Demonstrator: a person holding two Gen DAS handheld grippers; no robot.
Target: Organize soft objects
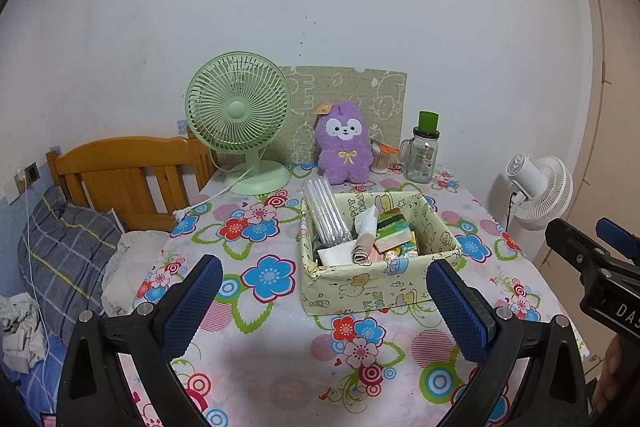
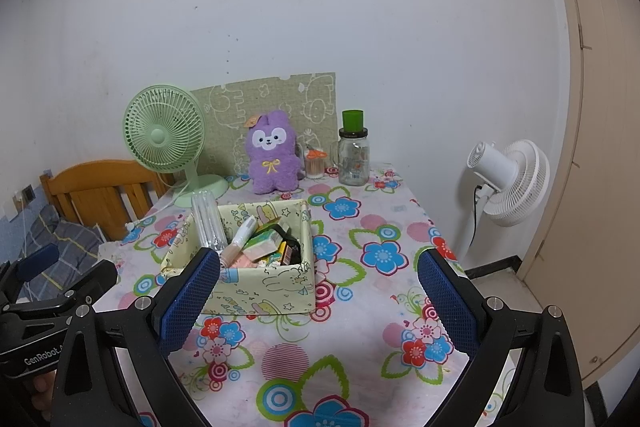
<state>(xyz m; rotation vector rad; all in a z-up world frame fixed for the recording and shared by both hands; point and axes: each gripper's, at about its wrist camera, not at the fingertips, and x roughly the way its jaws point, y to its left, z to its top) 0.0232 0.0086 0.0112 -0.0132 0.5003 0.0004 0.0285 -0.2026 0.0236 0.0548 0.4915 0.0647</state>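
Note:
A purple plush bunny (image 1: 343,149) (image 2: 273,153) sits upright at the back of the floral table, leaning on a green patterned board. In front of it stands a pale yellow cartoon-print box (image 1: 376,281) (image 2: 276,283) filled with clear tubes, a rolled cloth and small packets. My left gripper (image 1: 326,291) hovers open over the table's near side, its blue pads either side of the box front. My right gripper (image 2: 320,287) is open too, just right of the box, nothing between its fingers. Each gripper shows at the edge of the other's view.
A green desk fan (image 1: 240,123) (image 2: 166,139) stands back left, its cord trailing off the table. A glass jar with a green cap (image 1: 424,151) (image 2: 354,155) and a cotton-swab cup (image 2: 315,165) stand back right. A white floor fan (image 2: 508,183) is on the right, a bed (image 1: 72,247) on the left.

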